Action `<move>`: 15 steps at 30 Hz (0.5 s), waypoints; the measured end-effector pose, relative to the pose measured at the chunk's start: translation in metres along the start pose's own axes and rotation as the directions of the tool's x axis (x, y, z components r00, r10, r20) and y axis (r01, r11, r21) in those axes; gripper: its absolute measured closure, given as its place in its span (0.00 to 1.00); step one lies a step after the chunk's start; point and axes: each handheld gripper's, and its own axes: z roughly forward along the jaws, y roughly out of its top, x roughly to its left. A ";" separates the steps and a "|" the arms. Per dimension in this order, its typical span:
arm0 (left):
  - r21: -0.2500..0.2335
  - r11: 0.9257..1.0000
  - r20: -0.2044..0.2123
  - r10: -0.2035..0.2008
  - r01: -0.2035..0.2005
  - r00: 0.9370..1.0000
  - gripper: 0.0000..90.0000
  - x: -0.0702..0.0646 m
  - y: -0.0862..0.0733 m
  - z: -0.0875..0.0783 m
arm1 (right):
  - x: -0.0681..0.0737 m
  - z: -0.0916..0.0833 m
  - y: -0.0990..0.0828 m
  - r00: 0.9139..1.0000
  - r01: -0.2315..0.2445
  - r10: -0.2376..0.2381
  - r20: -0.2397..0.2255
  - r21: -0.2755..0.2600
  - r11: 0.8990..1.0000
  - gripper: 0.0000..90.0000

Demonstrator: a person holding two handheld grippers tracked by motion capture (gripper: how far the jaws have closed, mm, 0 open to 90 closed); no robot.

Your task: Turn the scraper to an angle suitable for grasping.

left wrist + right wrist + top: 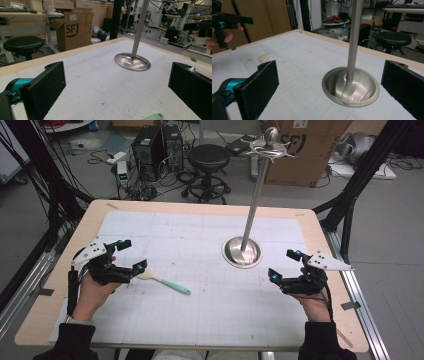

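Observation:
A spoon (162, 281) with a mint-green handle and a cream bowl lies on the white mat, left of centre. Its bowl end sits right beside the lower jaw of my left gripper (133, 255), which is open with nothing between its jaws. In the left gripper view the left gripper (117, 75) stands wide over bare mat, and the spoon handle tip (153, 117) peeks in at the bottom edge. My right gripper (283, 264) is open and empty near the table's right side. The right gripper view shows the right gripper (329, 72) facing the stand, with the spoon bowl (263, 57) farther off.
A metal stand with a round dished base (241, 251) and a tall pole (255, 195) topped by hooks rises right of centre. The mat (200, 310) covers most of the wooden table. A stool (208, 157), computers and a cardboard box (305, 150) lie beyond the far edge.

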 end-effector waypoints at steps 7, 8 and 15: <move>0.066 0.995 -0.036 0.082 -0.079 0.996 0.02 -0.009 -0.006 0.010 | -0.002 0.001 -0.004 1.000 -0.019 0.019 0.009 0.003 1.000 0.00; 0.066 0.995 -0.036 0.082 -0.079 0.996 0.02 -0.009 -0.006 0.010 | -0.002 0.001 -0.004 1.000 -0.020 0.020 0.011 0.004 1.000 0.00; 0.050 0.998 -0.028 0.042 -0.041 0.999 0.40 -0.006 -0.010 0.009 | -0.002 0.004 -0.006 1.000 -0.020 0.020 0.008 0.012 1.000 0.00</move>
